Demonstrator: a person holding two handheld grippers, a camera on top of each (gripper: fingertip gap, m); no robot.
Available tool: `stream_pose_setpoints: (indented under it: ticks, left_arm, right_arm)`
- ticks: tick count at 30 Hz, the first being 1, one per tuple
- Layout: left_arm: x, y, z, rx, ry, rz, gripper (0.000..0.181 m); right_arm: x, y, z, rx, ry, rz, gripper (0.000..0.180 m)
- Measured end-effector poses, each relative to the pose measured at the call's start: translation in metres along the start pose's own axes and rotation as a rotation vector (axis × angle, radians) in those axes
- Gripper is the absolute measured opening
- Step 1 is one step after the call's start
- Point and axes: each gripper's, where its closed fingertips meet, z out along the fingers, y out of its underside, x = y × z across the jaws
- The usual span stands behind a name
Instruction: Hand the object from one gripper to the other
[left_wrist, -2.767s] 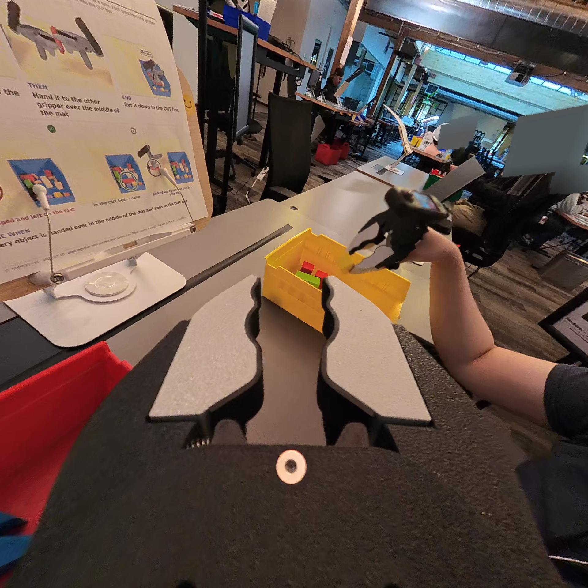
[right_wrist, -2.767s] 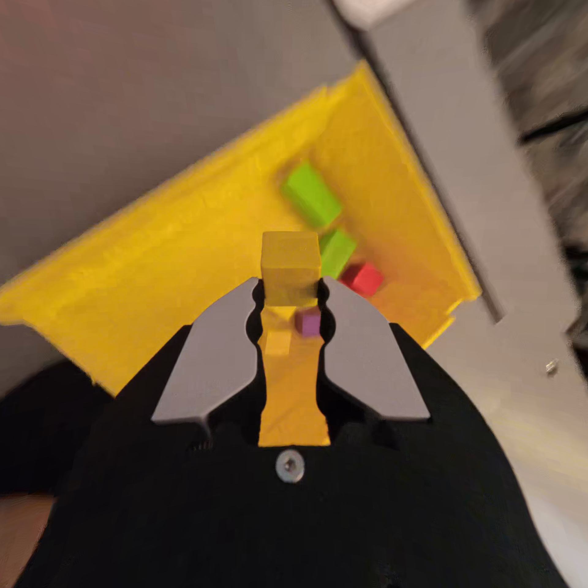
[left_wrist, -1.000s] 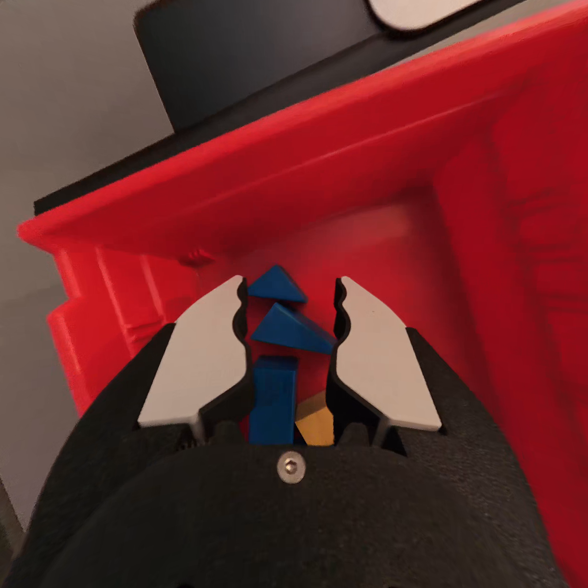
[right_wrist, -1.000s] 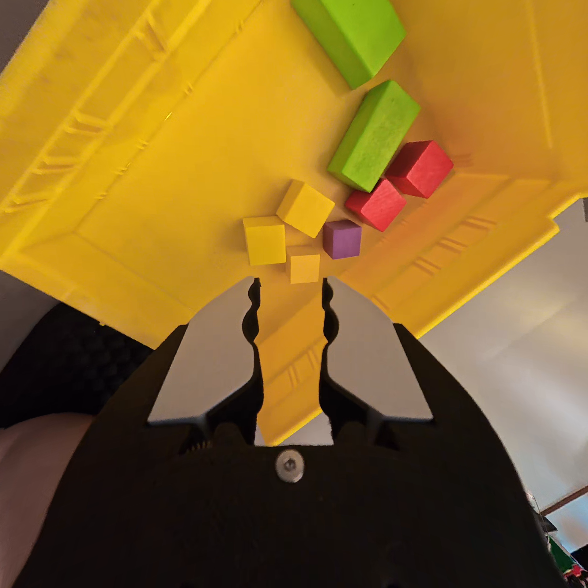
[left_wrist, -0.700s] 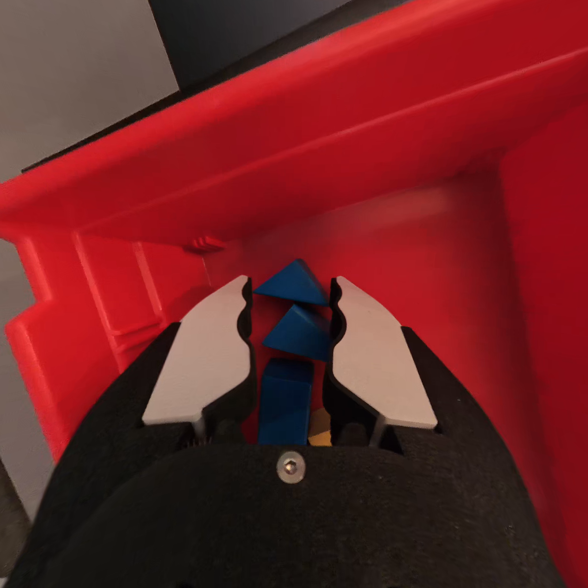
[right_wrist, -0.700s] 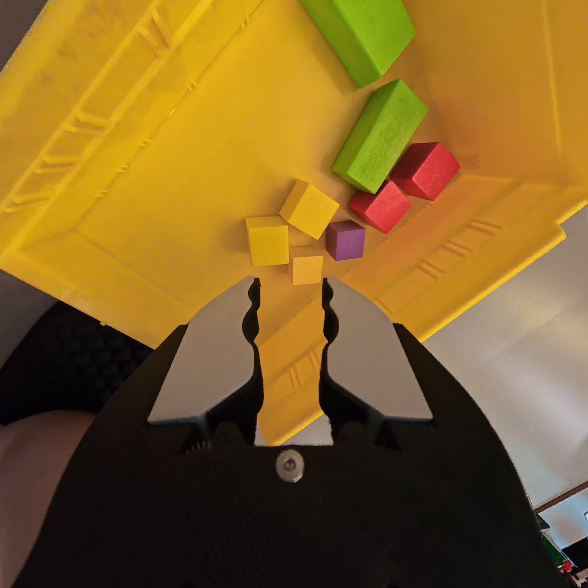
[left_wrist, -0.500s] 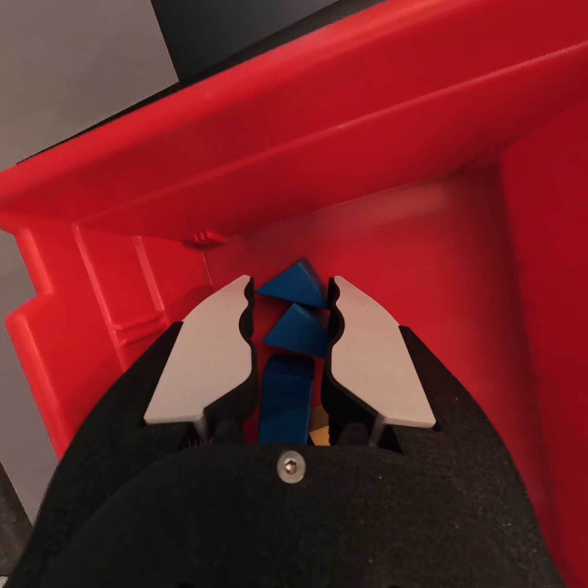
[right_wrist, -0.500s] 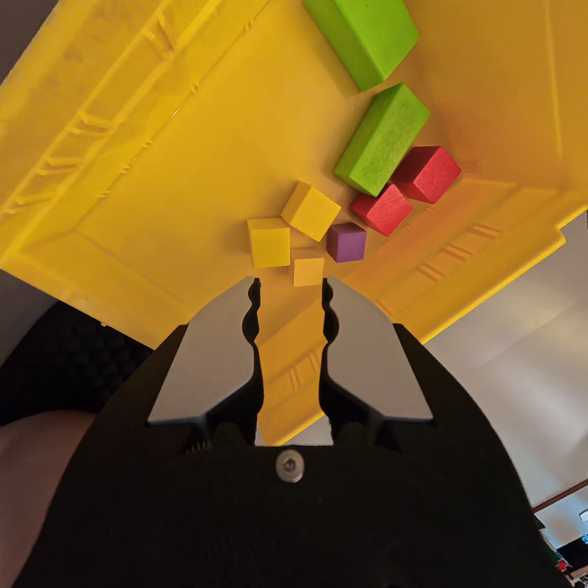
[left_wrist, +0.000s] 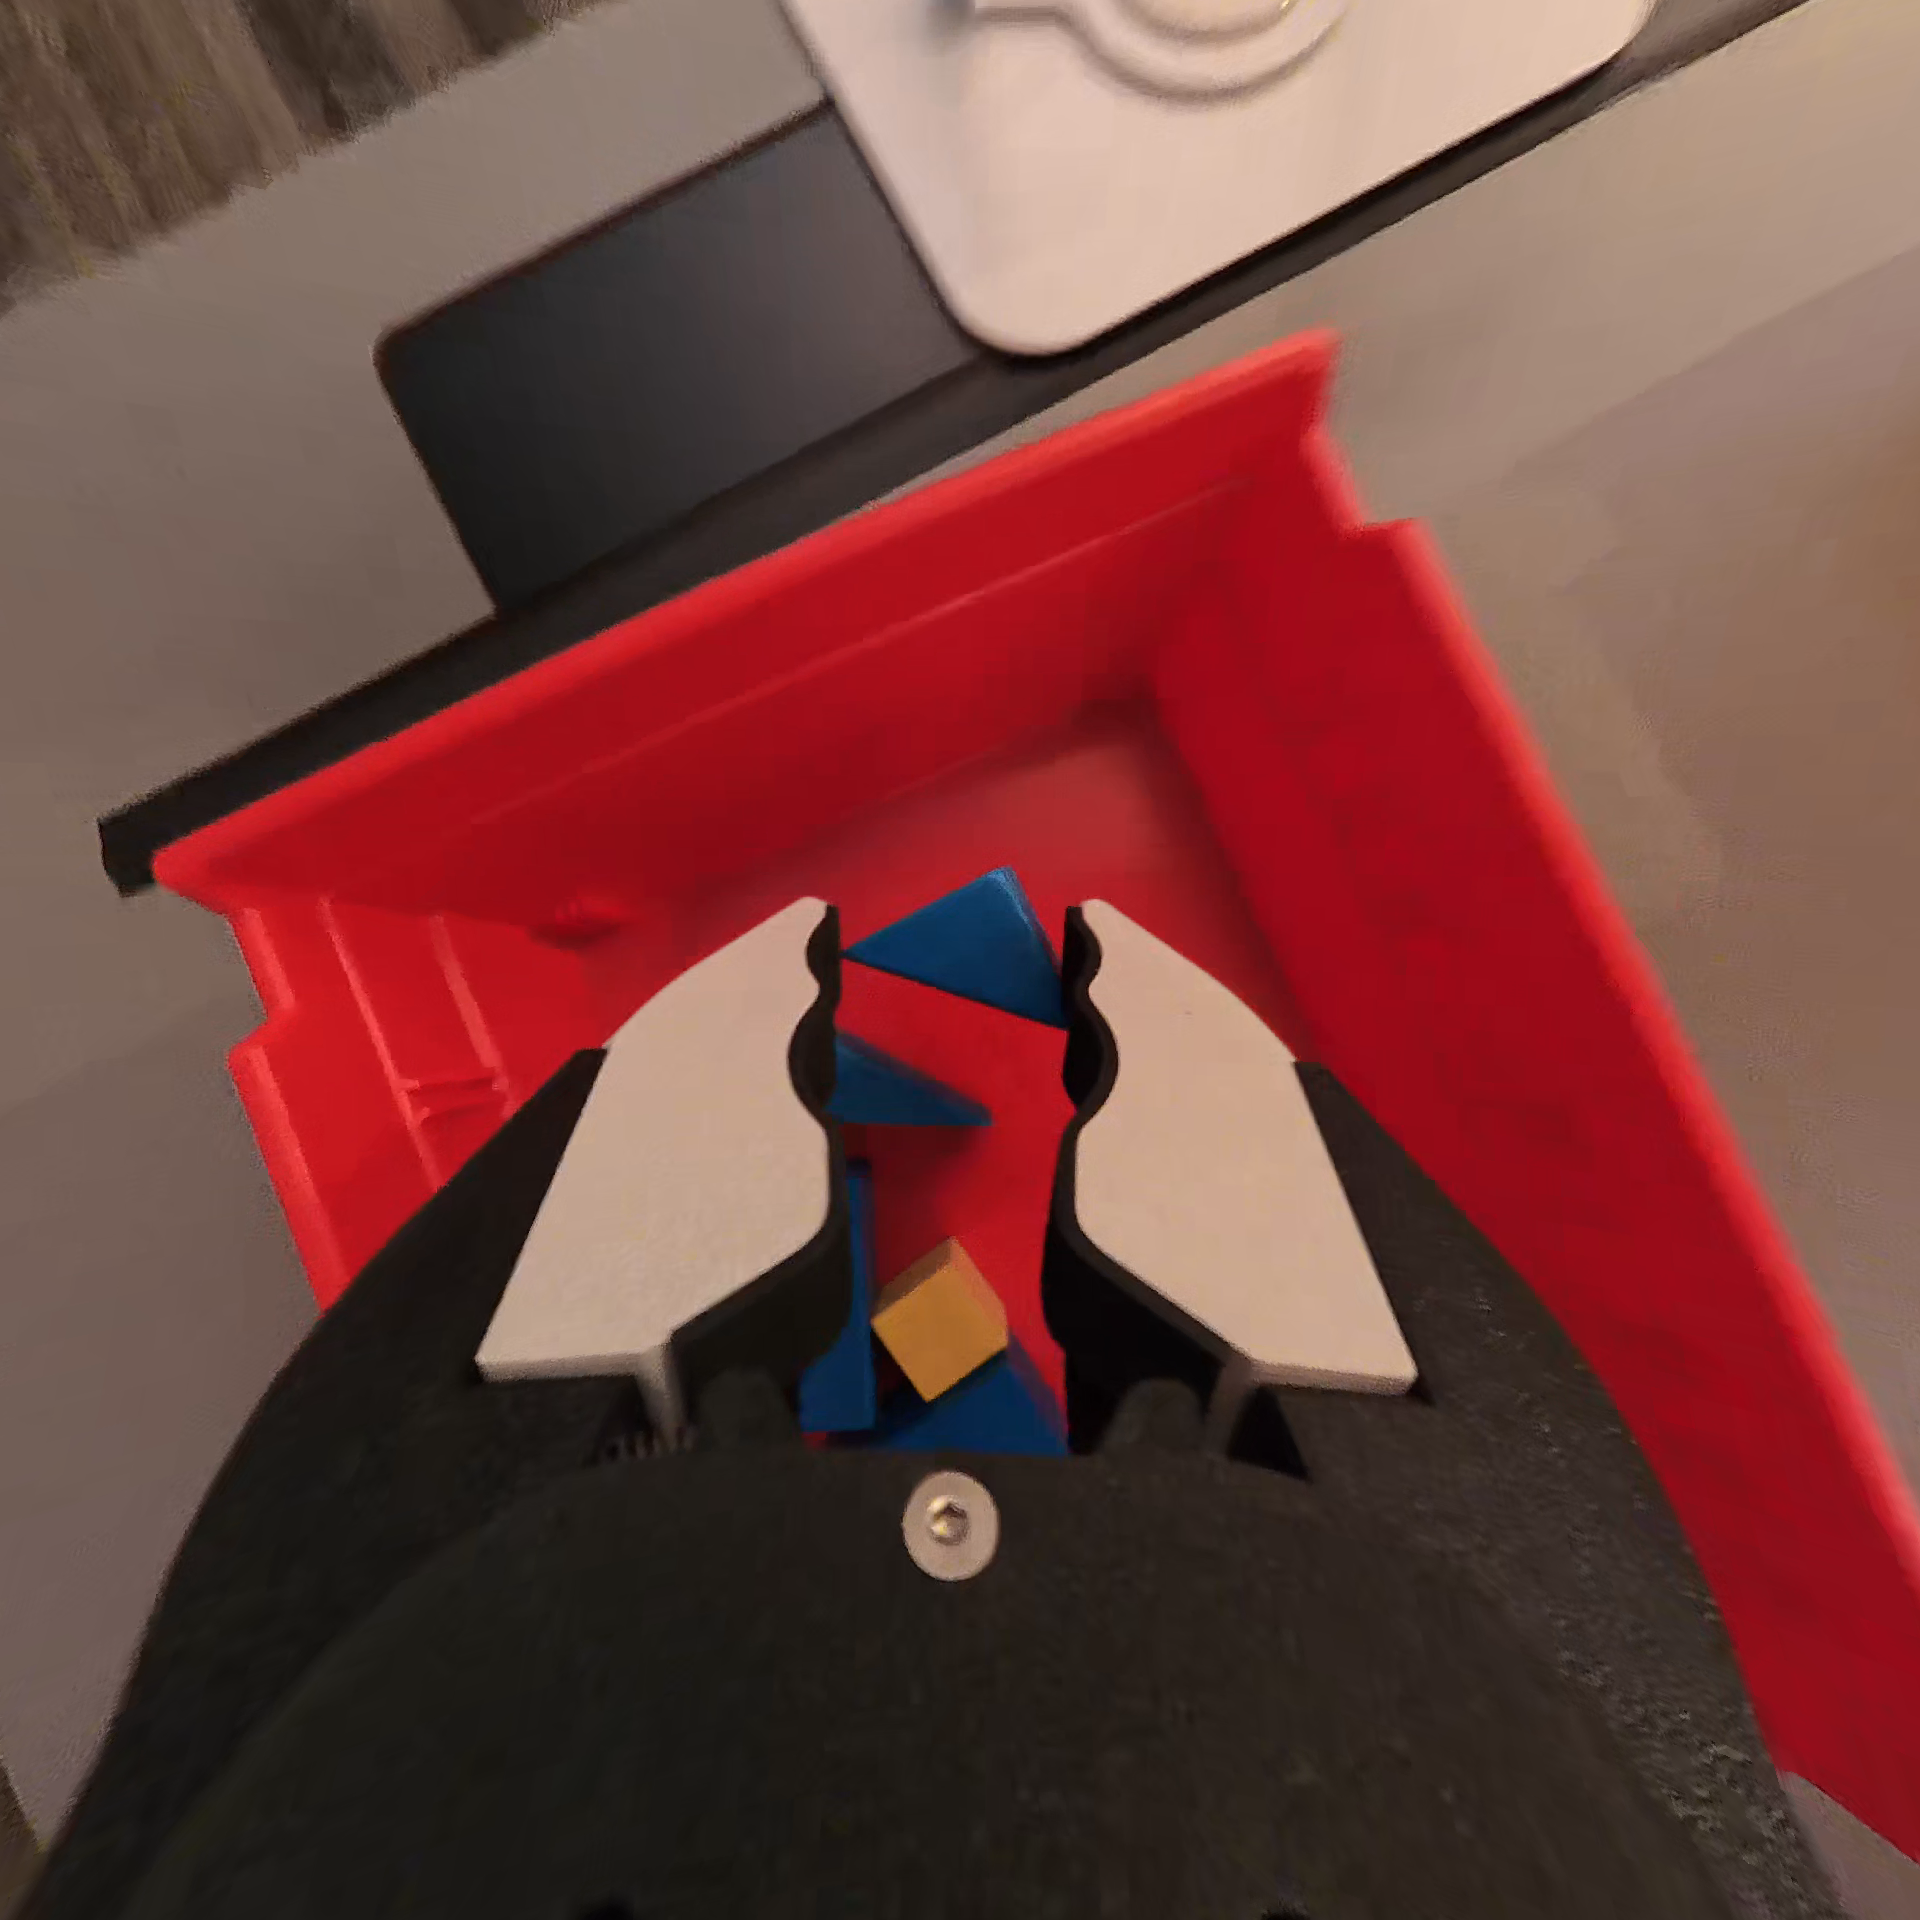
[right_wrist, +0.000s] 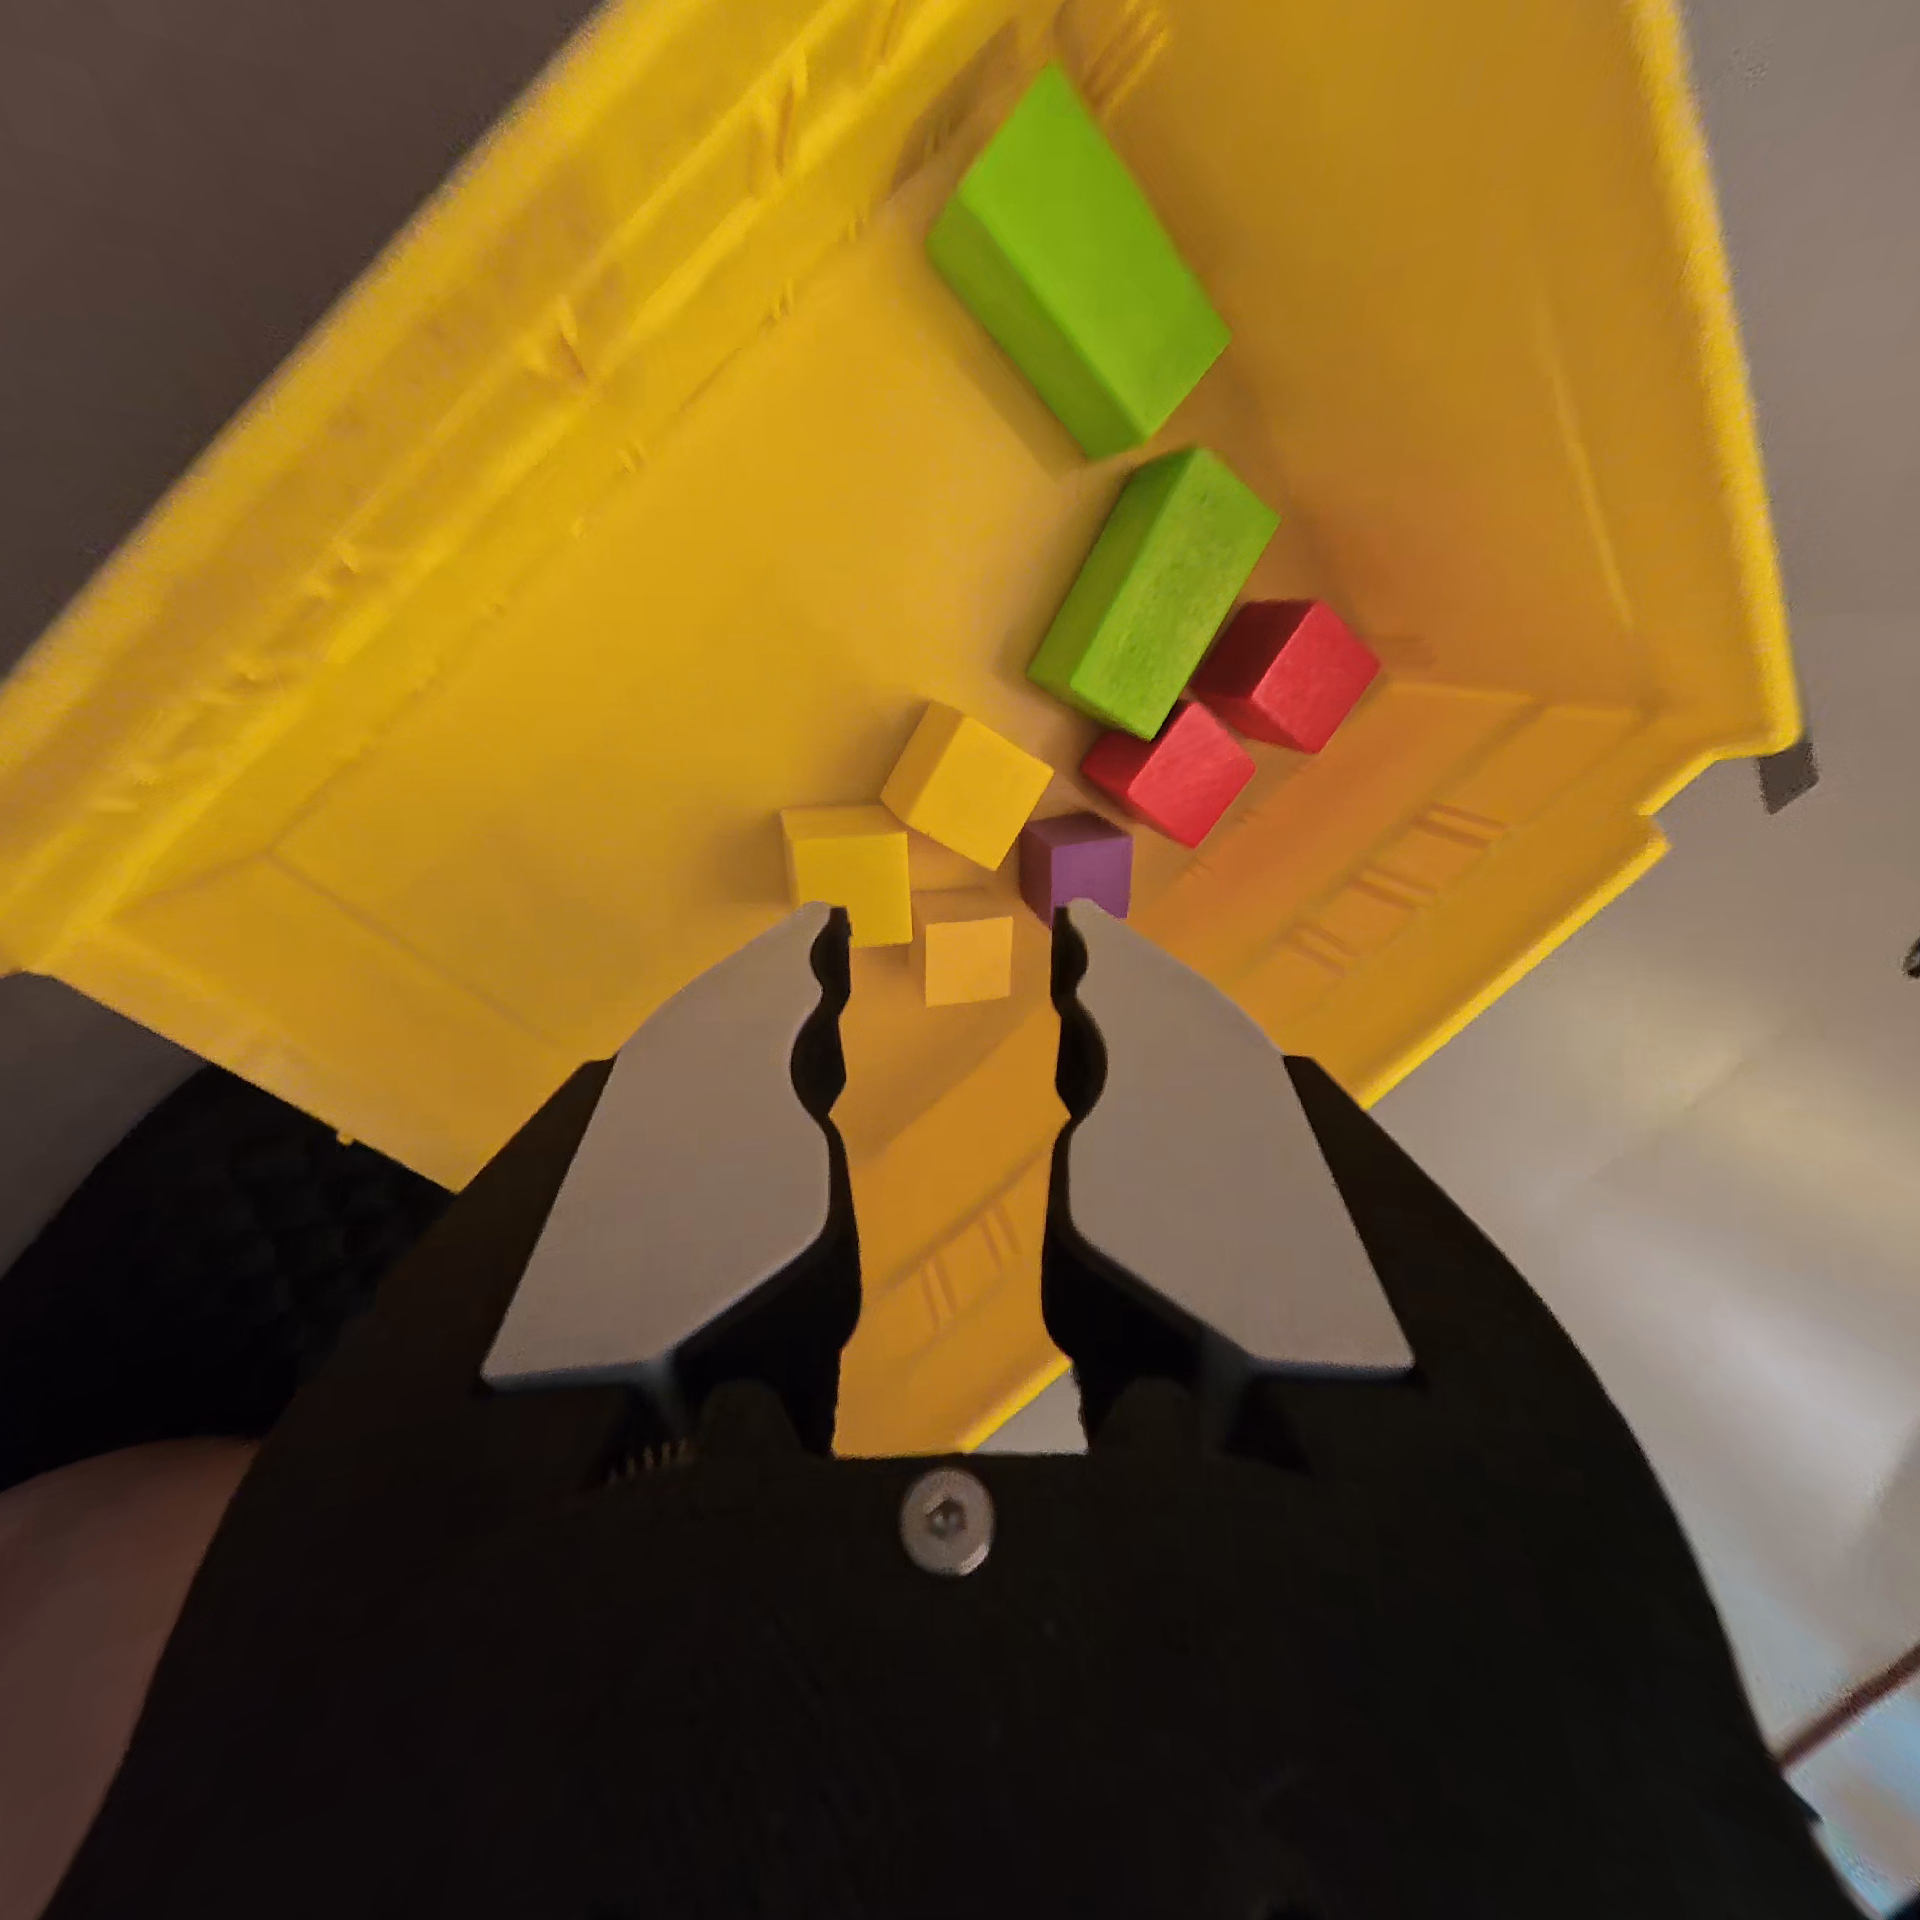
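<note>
Progress: left tool grips a blue triangular wedge at its tips, above the red bin; the view is blurred, but the wedge spans the narrow gap between the jaws and reads as pinched. Judged stage: pick-up done, with the handover and set-down still to come. Right tool is empty, jaws parted by a moderate gap, poised over the yellow bin.

Red bin, contents: second blue wedge, a blue block partly hidden behind the left finger, one small ochre cube. Moulded plastic, ribbed outer wall, sloped sides.

Yellow bin, contents, presumably already delivered: two green rectangular blocks, two red cubes, two yellow cubes, one smaller orange-yellow cube, one small purple cube. Blocks matt, painted, sharp-edged, faint wood grain on the green. Same ribbed plastic as the red bin.

Tools: flat grey finger plates with scalloped inner edges, on textured black bodies.

Surface: smooth grey, with a dark mat and a white rounded base plate beyond the red bin.
</note>
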Motion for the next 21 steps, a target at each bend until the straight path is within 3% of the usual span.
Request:
stream_pose_setpoints:
  ticks: [4,7,12,16,21]
  left_arm:
    - [0.040,-0.036,-0.042,0.163,0.057,0.098,0.040]
    - [0.078,-0.058,-0.075,0.276,0.064,0.205,0.040]
    - [0.154,-0.074,-0.107,0.383,0.086,0.404,0.040]
    - [0.202,-0.071,-0.111,0.397,0.083,0.555,0.040]
    - [0.241,-0.064,-0.107,0.392,0.103,0.664,0.040]
  right_arm:
    - [0.010,-0.036,-0.026,0.216,0.058,0.063,0.039]
    - [0.005,-0.080,-0.059,0.480,0.007,0.162,0.043]
    - [-0.062,-0.159,-0.124,0.947,-0.514,0.271,0.047]
    - [-0.100,-0.184,-0.130,0.990,-0.883,0.346,0.048]
    - [-0.125,-0.197,-0.113,0.912,-1.020,0.378,0.054]
